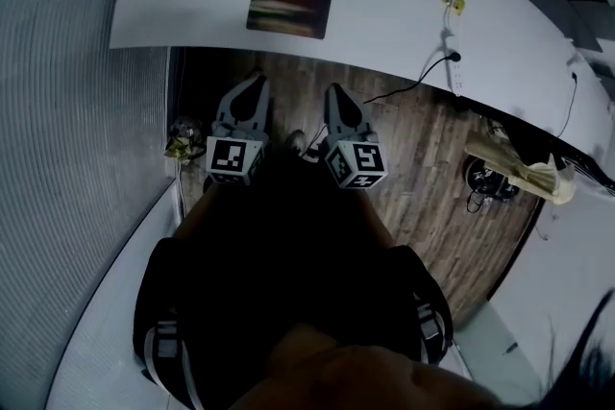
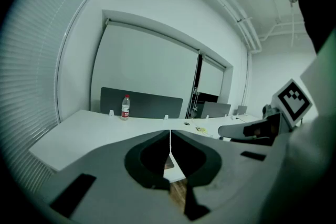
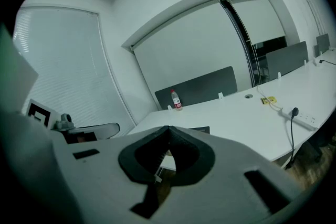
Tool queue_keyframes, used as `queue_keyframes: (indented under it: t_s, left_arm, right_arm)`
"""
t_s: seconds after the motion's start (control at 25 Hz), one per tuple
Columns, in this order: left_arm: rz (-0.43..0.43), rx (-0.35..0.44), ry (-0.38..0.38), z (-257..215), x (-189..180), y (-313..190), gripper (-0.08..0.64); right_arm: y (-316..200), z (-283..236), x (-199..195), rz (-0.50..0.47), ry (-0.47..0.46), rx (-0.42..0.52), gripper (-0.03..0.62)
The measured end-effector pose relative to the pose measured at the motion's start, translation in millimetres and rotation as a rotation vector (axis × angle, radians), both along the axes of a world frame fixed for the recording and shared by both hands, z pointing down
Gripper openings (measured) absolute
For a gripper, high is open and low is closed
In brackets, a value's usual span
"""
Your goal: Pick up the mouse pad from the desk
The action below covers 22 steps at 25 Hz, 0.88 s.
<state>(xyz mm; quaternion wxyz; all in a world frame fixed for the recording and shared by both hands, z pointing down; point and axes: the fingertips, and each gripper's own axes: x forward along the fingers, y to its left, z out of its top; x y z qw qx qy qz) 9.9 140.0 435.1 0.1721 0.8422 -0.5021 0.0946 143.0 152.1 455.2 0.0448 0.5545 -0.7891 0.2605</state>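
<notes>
Dark mouse pad (image 1: pixel 290 4), perhaps striped, untouched.

Bare desk (image 1: pixel 183 0) all round the mouse pad (image 1: pixel 290 4), open from the near edge. Well to its right, power strip (image 1: pixel 452 72) with cable (image 1: pixel 419 82); far behind, a water bottle (image 2: pixel 125 107).

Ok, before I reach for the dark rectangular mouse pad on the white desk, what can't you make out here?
Dark rectangular mouse pad: head view, print blurred.
Pad, left gripper view: shut left gripper hides all but a sliver.
Pad, right gripper view: shut right gripper hides all but a dark strip.
Clear plastic bottle with red label: left gripper view, print too small.
Small yellowish object on the wooden floor: head view, too dark to identify.
</notes>
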Motion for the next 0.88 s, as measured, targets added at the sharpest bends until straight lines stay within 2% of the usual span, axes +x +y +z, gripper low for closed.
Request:
queue_keyframes:
  t_s: [0.44,0.56,0.88]
  left_arm:
    - [0.048,-0.066,-0.028,22.4,-51.2,-86.1,0.005]
    - [0.076,-0.041,-0.012,29.6,-64.6,-104.8,0.005]
    - [0.138,-0.102,0.016,39.7,-95.1,-147.7,0.006]
  right_arm:
    - [-85.3,17.3,-49.1,0.009,0.043,-0.057,0.000]
    - [-104.1,21.9,-61.0,0.023,0.056,-0.077,0.000]
    - [-141.7,33.6,-75.8,0.104,0.095,-0.133,0.000]
